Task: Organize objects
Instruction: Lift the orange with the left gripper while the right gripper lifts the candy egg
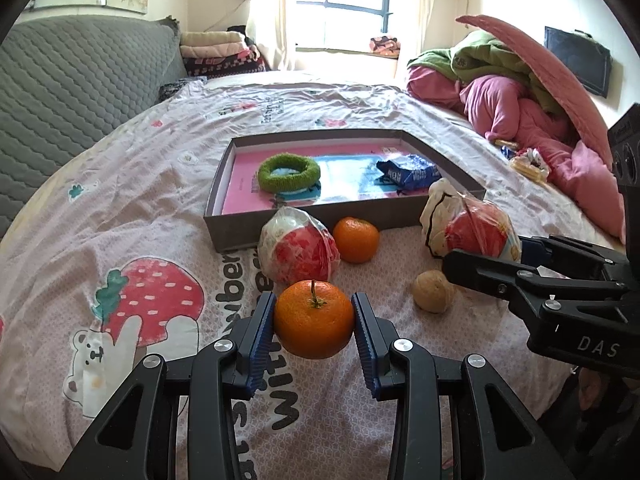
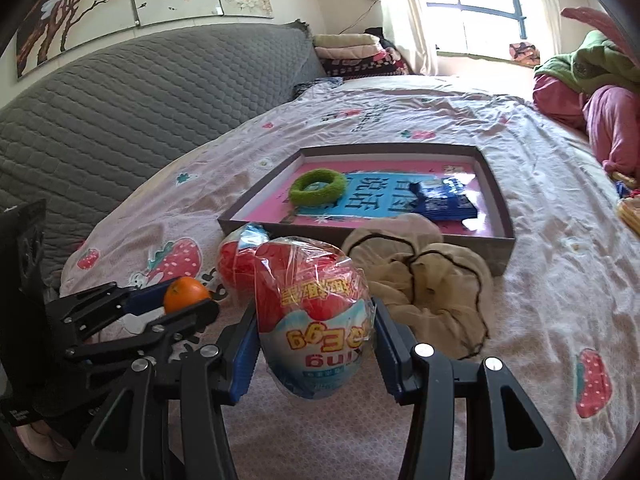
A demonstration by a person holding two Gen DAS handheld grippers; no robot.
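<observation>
Above the strawberry-print bed sheet, the left gripper pinches a stemmed tangerine short of the gray tray, while the right gripper, marked "DAS", clamps a plastic-wrapped toy egg.

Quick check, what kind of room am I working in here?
Most likely a bedroom: the work surface is a bed with a strawberry-print sheet, a grey quilted headboard behind it, and piled bedding near the window.
</observation>
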